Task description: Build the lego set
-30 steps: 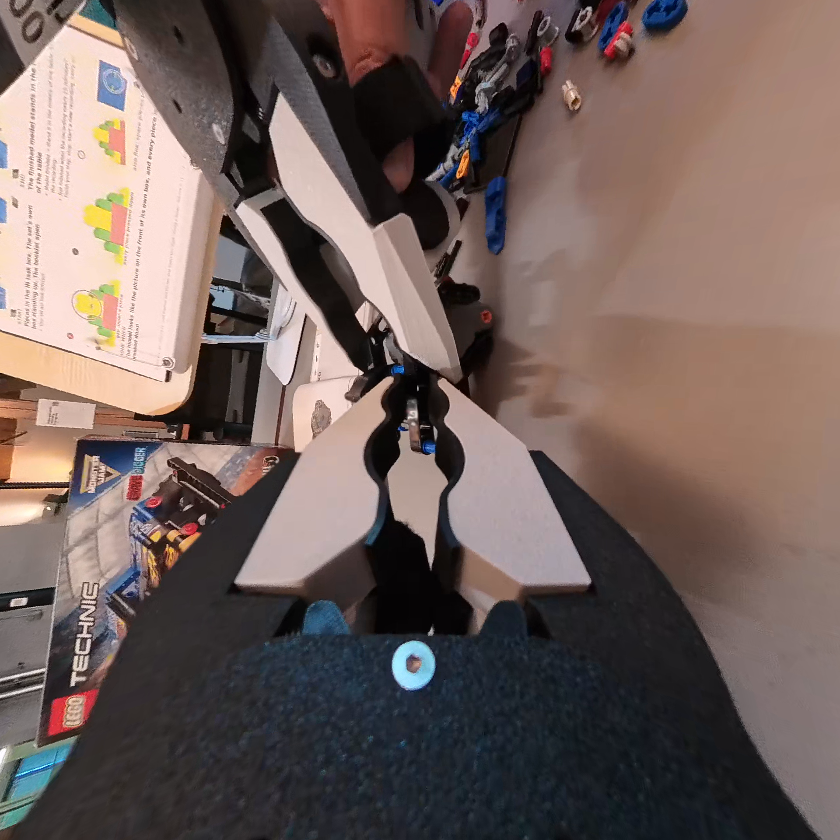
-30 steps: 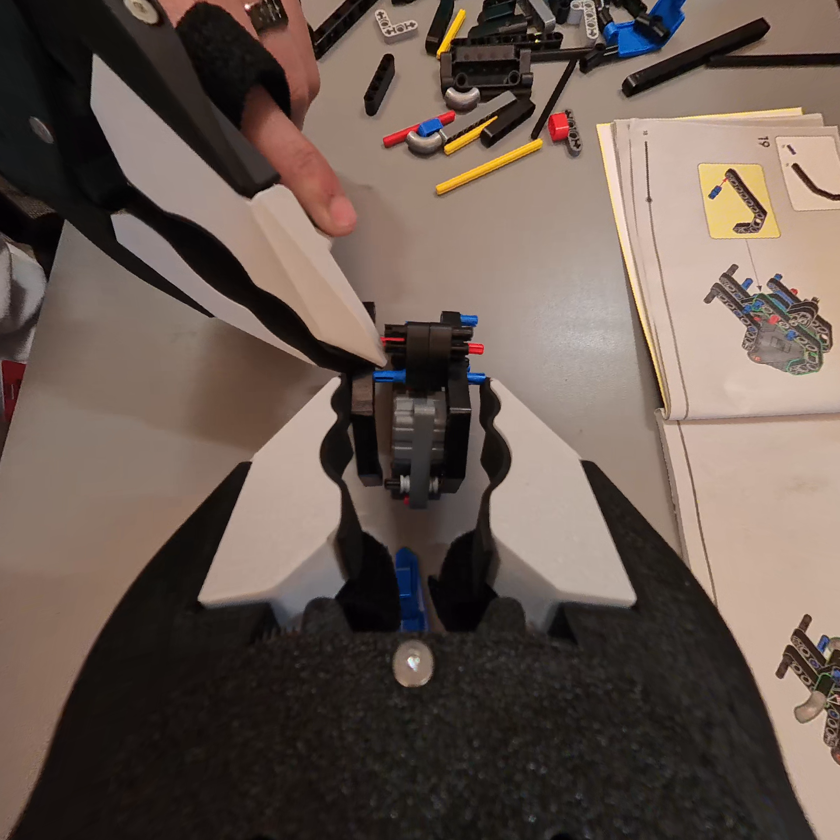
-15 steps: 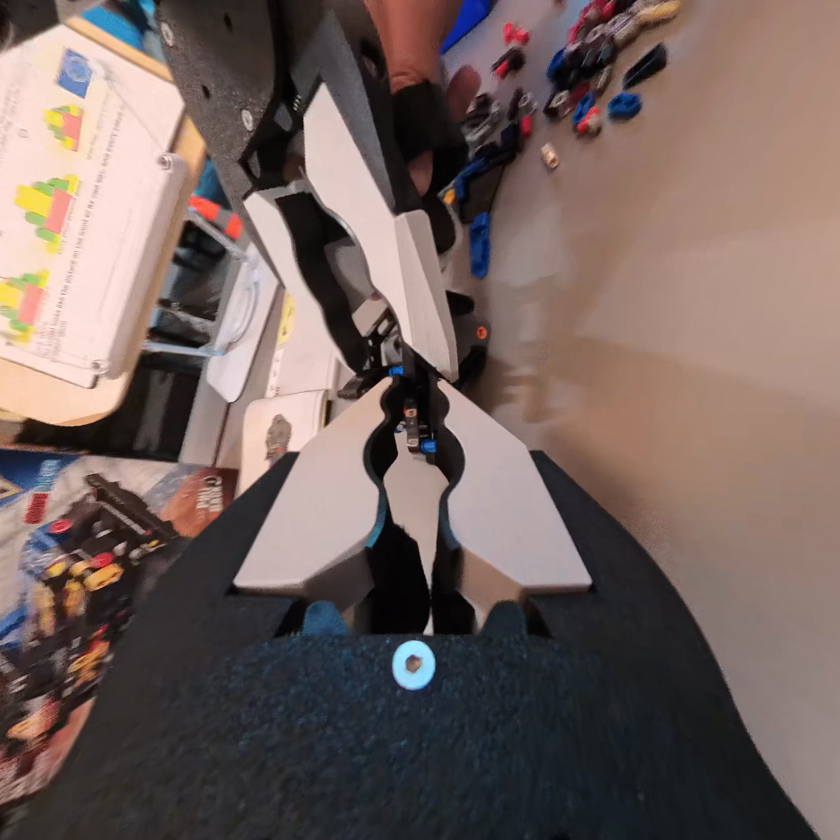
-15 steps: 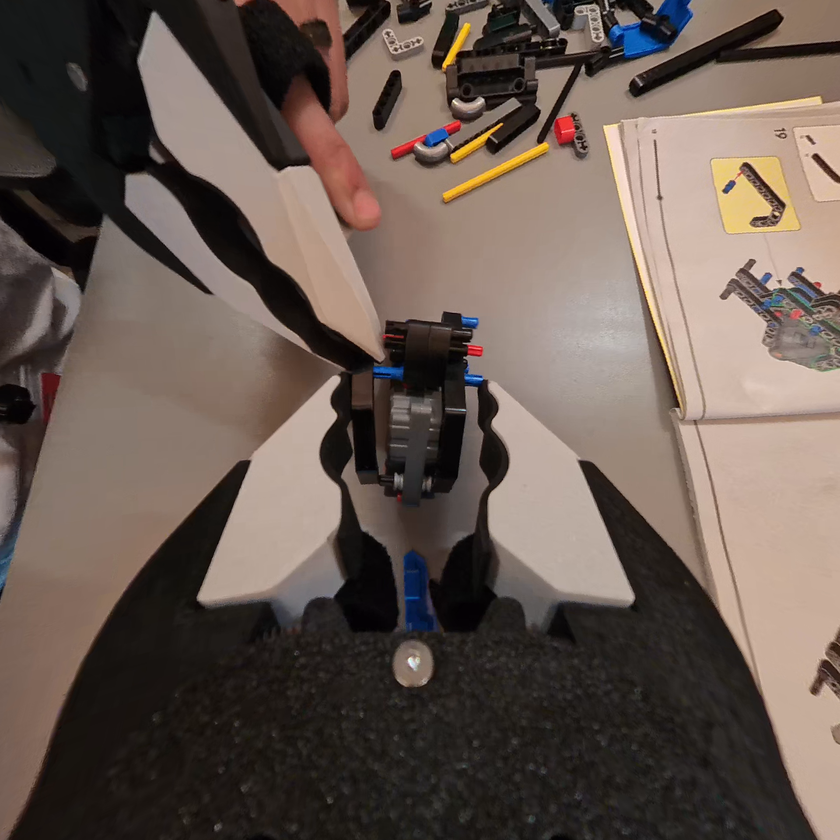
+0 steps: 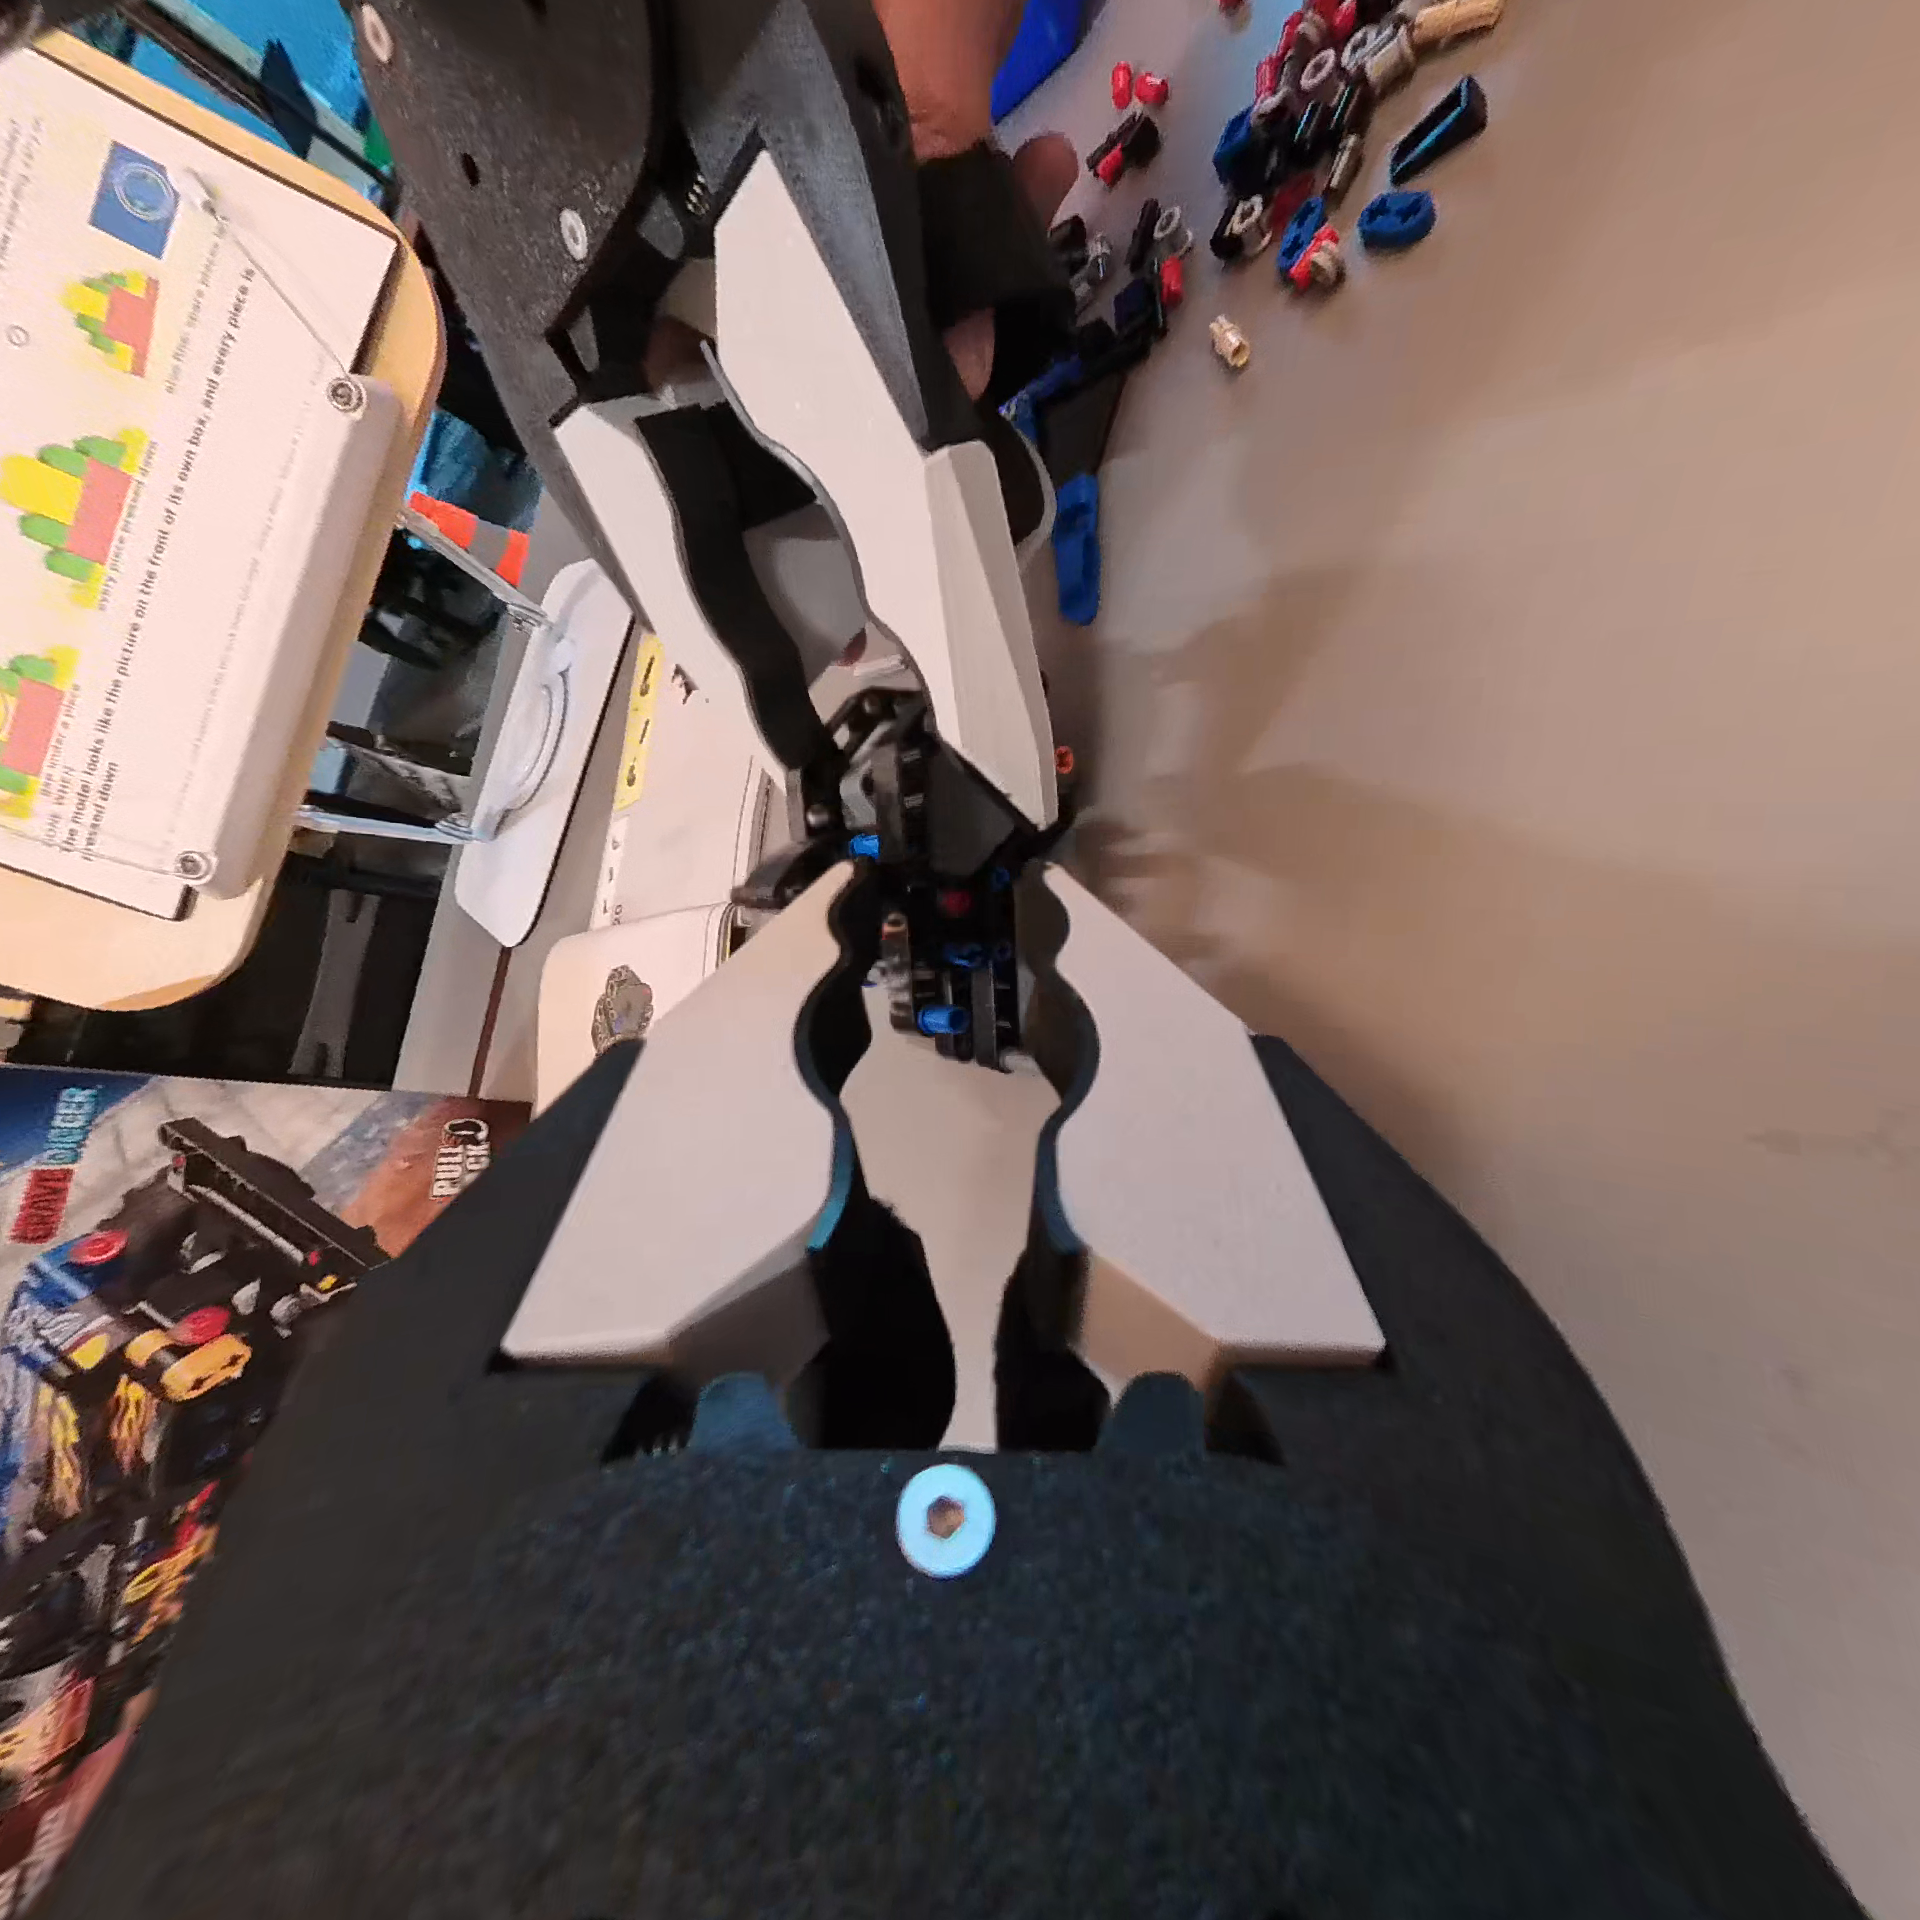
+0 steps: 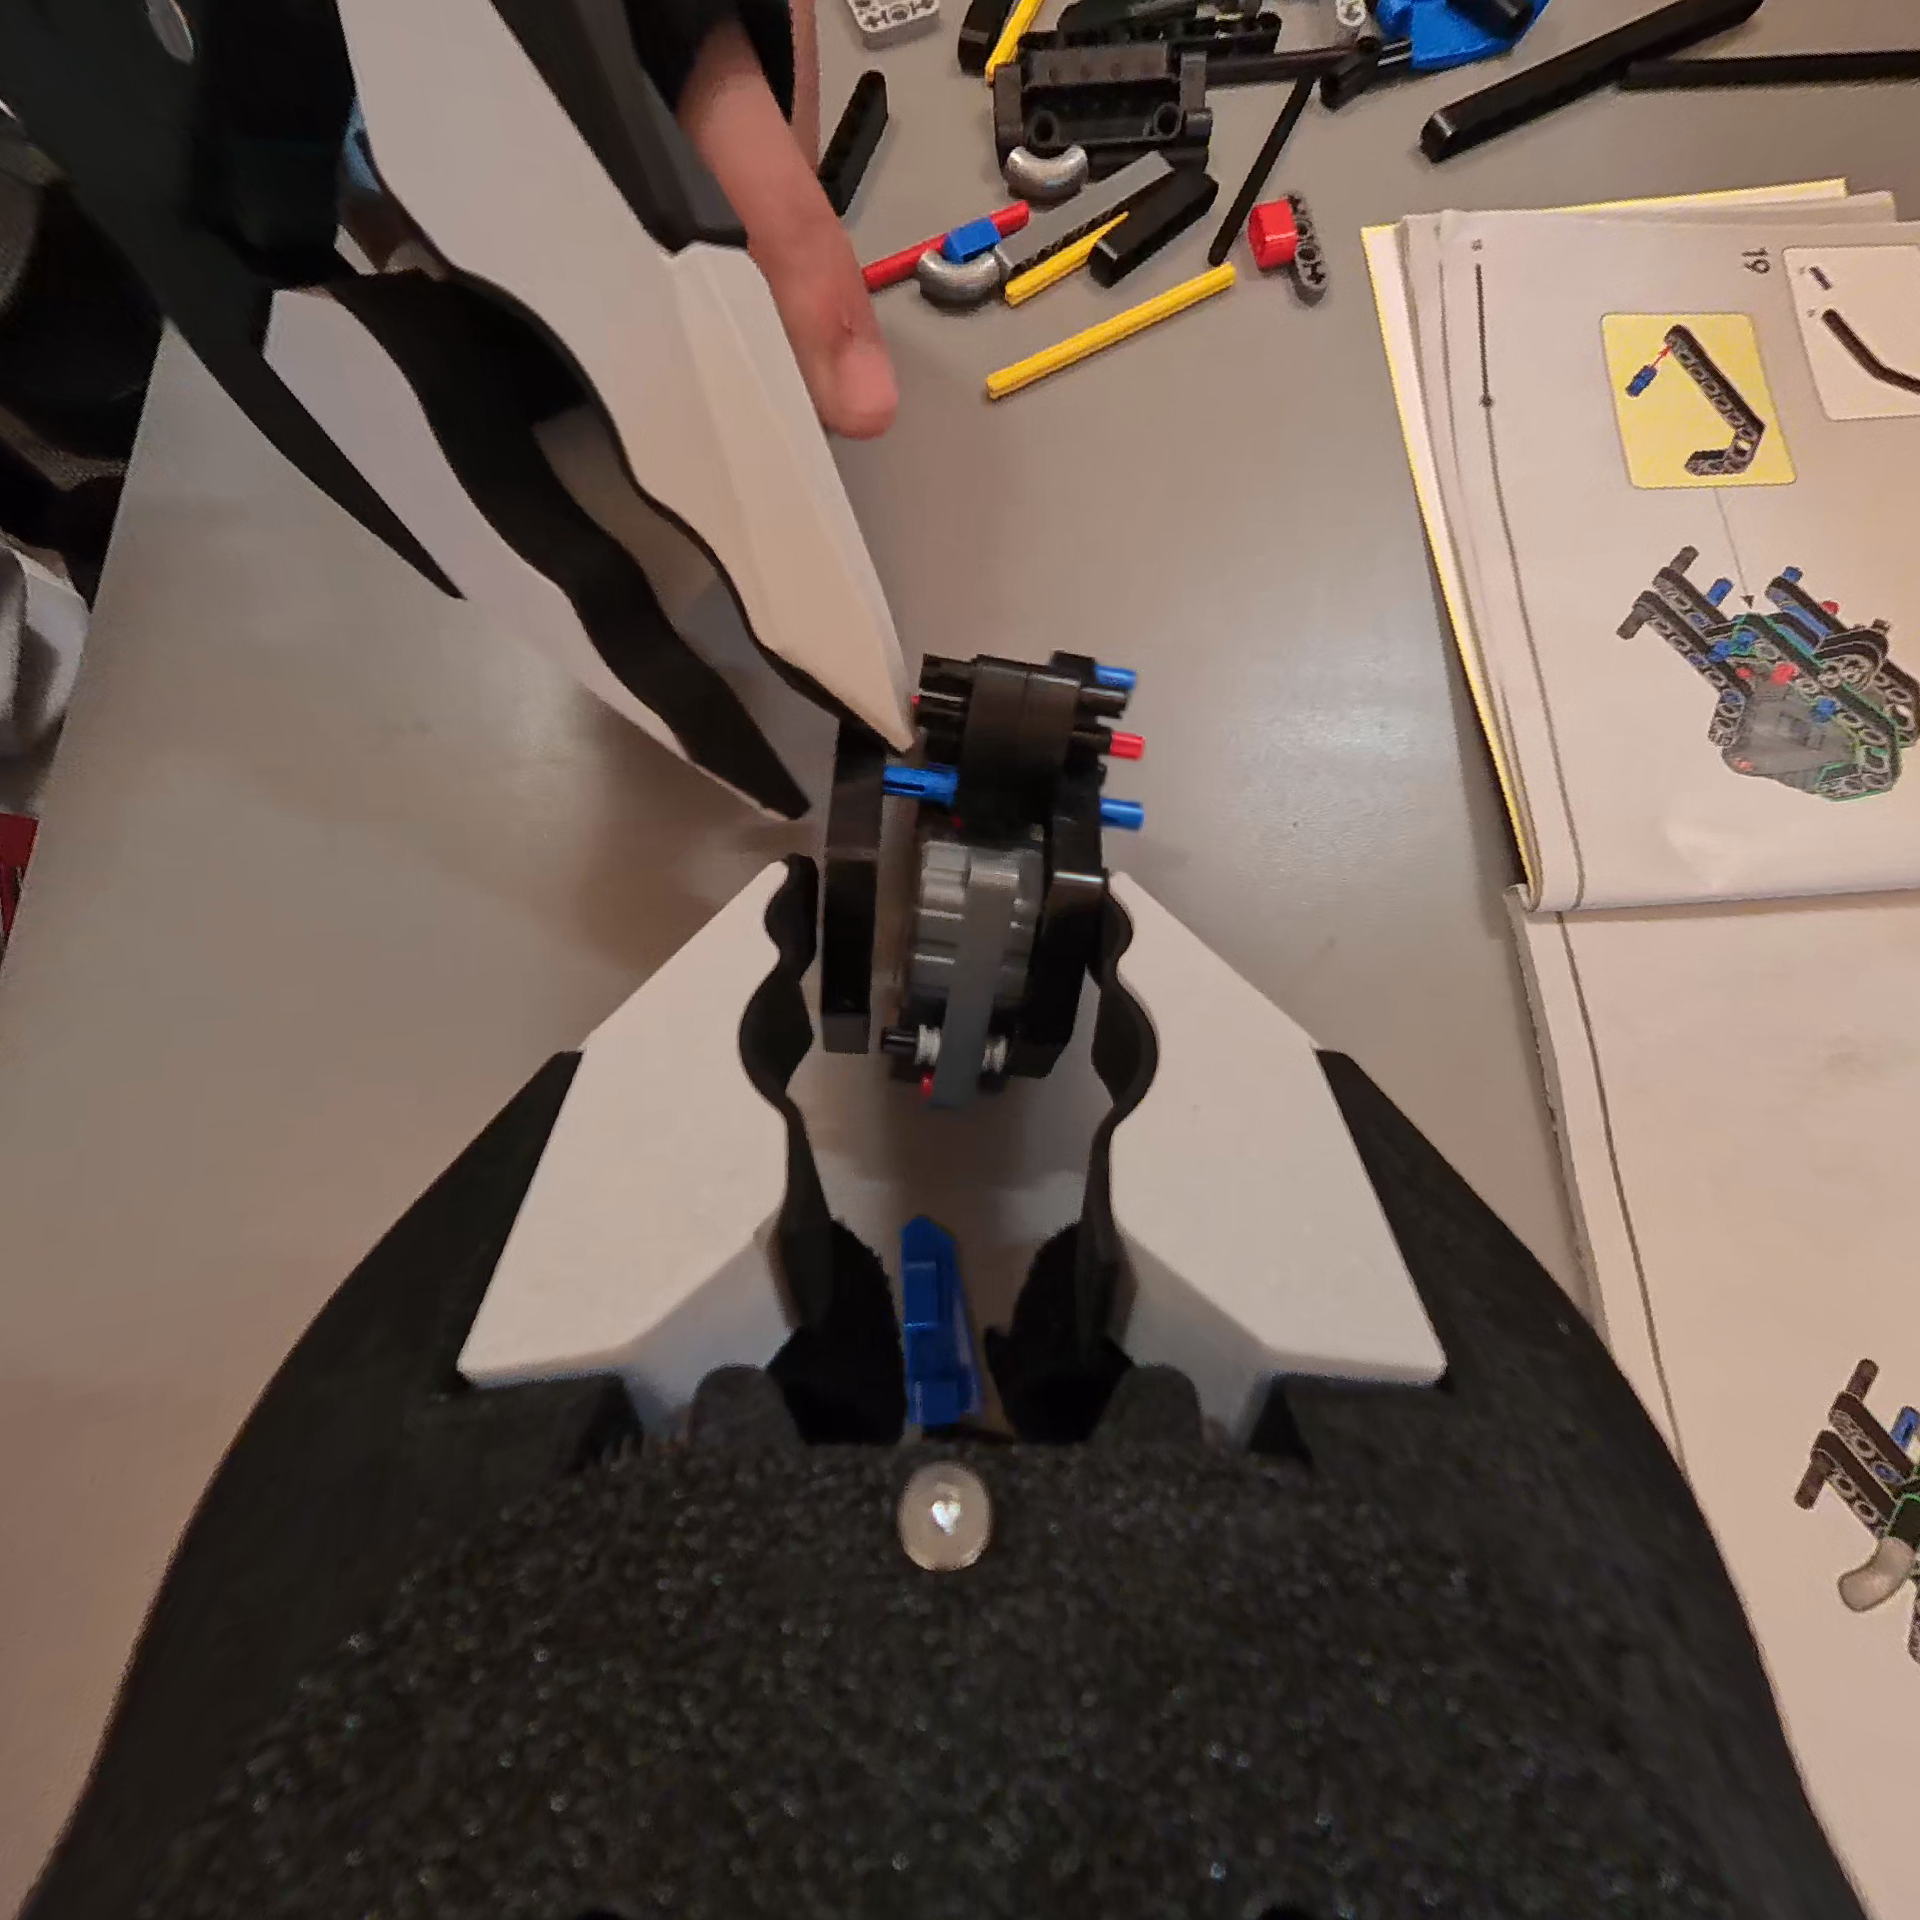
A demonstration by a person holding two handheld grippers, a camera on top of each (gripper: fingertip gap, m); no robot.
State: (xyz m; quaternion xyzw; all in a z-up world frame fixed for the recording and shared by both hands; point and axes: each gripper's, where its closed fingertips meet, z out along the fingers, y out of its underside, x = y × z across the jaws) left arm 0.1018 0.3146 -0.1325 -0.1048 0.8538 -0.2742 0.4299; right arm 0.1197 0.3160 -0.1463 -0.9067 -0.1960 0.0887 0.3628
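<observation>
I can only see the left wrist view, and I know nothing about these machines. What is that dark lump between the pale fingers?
Observer: The right wrist view shows it head-on. It is a black lego assembly with a grey core and blue and red pins, clamped in the right gripper.
Operator: Is there a plan to follow?
Observer: Yes. An instruction booklet lies open on the table to the right, and its page pictures a bent black beam on a yellow panel.
Operator: I only see small loose bits. Are there any bigger ones?
Observer: Beyond the assembly lie a yellow rod and a long black beam.
</observation>
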